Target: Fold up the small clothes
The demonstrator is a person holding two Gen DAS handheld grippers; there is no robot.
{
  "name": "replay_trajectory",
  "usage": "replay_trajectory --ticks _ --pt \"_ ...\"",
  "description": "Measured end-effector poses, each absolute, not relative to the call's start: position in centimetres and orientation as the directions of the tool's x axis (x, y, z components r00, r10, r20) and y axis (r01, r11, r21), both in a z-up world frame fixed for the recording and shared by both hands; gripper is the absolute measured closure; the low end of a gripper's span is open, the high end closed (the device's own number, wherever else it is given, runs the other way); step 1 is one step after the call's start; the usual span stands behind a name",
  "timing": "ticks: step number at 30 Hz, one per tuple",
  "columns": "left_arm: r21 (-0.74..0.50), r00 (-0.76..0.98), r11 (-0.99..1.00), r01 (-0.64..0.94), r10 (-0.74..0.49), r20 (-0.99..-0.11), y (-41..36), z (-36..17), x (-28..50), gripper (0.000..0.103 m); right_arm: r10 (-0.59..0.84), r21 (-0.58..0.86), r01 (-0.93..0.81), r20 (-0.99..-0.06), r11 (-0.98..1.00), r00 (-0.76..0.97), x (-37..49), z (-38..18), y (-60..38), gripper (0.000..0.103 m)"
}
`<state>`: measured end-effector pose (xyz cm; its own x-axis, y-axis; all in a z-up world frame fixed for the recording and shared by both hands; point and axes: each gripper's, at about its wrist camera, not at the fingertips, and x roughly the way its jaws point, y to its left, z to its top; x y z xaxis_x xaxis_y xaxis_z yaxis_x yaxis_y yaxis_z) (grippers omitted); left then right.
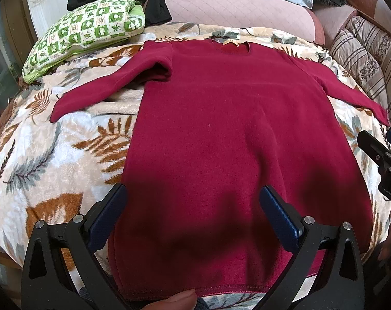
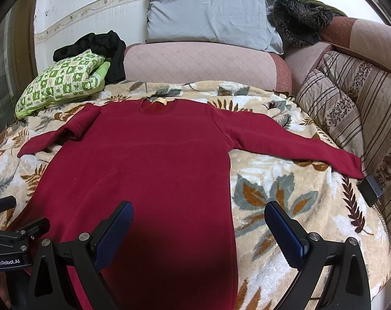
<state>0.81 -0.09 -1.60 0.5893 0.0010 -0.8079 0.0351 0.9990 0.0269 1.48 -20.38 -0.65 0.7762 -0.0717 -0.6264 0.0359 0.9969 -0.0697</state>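
Two grippers, both with fingers spread wide and gripping nothing: left gripper [image 1: 192,193] above the lower body of the dark red sweater [image 1: 234,134], right gripper [image 2: 198,210] over its right edge. Sweater flat on a leaf-print blanket [image 2: 285,199], collar away, right sleeve outstretched, left sleeve doubled near the shoulder. Green checked pillow [image 1: 87,33] at far left.

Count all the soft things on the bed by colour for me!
Red: 1, the sweater
Green checked: 1, the cushion
Black: 1, the crumpled cloth
Grey: 1, the pillow
Striped: 1, the quilt
Leaf-patterned: 1, the blanket
Total: 6
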Motion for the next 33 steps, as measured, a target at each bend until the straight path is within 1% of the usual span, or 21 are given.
replay_trajectory --ticks 12,15,18,22,23,25,28,30,31,33 --pt "0.016 0.587 0.999 0.035 -0.008 -0.809 0.2 -1.7 0.6 0.001 -0.072 -0.071 0.035 -0.626 0.997 0.776 1.4 -0.6 -20.3 0.002" --pt "-0.016 0.582 0.999 0.038 -0.035 -0.813 0.5 -1.3 0.7 0.001 -0.072 -0.07 0.036 -0.627 0.997 0.776 1.5 -0.6 -20.4 0.002" --pt "-0.1 0.591 0.995 0.019 -0.092 -0.801 1.8 -0.3 0.6 0.001 -0.071 -0.069 0.035 -0.627 0.997 0.776 1.5 -0.6 -20.4 0.002" --pt "-0.176 0.594 0.984 -0.014 -0.133 -0.793 3.6 1.0 1.0 0.001 -0.067 -0.061 0.037 -0.631 0.997 0.773 1.6 -0.6 -20.6 0.002" --pt "-0.221 0.607 0.975 0.003 -0.177 -0.775 4.5 1.5 1.1 0.001 -0.066 -0.059 0.037 -0.632 0.998 0.772 1.6 -0.6 -20.6 0.002" --pt "-0.267 0.625 0.963 0.035 -0.229 -0.746 5.3 2.4 1.3 0.001 -0.061 -0.053 0.035 -0.631 0.998 0.773 1.6 -0.5 -20.6 0.002" --pt "-0.418 0.63 0.907 0.059 -0.359 -0.689 8.0 3.0 2.6 0.0 -0.051 -0.043 0.03 -0.629 0.999 0.776 1.5 -0.4 -20.6 0.002" --pt "-0.542 0.614 0.839 0.057 -0.458 -0.643 10.4 2.5 3.8 0.001 -0.049 -0.039 0.032 -0.628 0.999 0.777 1.5 -0.4 -20.6 0.002" --pt "-0.579 0.609 0.814 0.044 -0.481 -0.63 11.7 2.3 4.2 0.001 -0.051 -0.039 0.033 -0.628 0.999 0.776 1.5 -0.4 -20.6 0.002" --pt "-0.598 0.608 0.801 0.027 -0.488 -0.626 14.0 2.2 4.8 0.001 -0.05 -0.036 0.035 -0.629 0.999 0.776 1.5 -0.3 -20.7 0.002"
